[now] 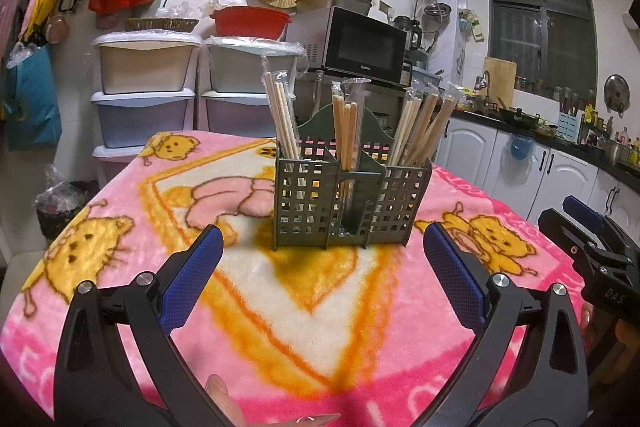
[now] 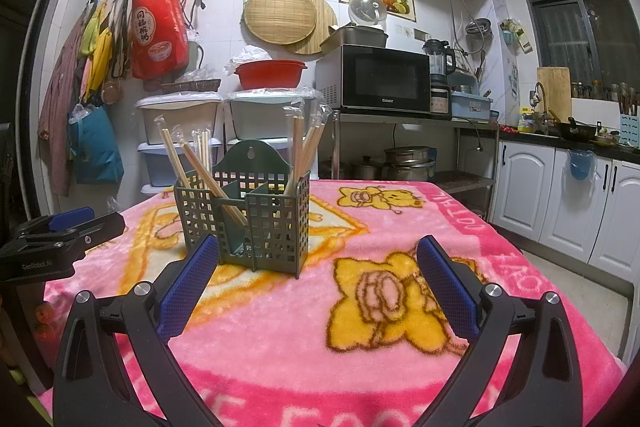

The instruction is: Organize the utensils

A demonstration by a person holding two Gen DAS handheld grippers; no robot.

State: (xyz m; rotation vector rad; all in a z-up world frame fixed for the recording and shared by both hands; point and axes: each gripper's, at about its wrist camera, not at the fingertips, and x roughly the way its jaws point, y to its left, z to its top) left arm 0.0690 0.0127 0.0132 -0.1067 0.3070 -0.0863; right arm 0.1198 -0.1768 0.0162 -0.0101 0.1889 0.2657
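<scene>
A green slotted utensil holder [image 1: 348, 203] stands upright on a table covered with a pink cartoon-bear blanket [image 1: 120, 267], toward the far middle of the tabletop. It has three compartments, and each holds plastic-wrapped wooden chopsticks [image 1: 346, 131] standing or leaning with their tops above the rim: a bunch in the left section, one in the middle, and a splayed bunch in the right.

The left gripper [image 1: 322, 247] sits near the front edge of the table, its blue-padded fingers spread wide apart with nothing between them, aimed straight at the holder but well short of it. A fingertip [image 1: 218, 389] of the person shows at the bottom of the left wrist view.

The right gripper [image 2: 318, 259] is to the right of the left one, its fingers also spread apart and empty; in its own view the holder [image 2: 244, 219] lies to the left, just beyond its left pad.

Behind the table a microwave [image 2: 380, 79] sits on a metal shelf, and stacked plastic drawers [image 1: 146, 87] stand against the far wall
</scene>
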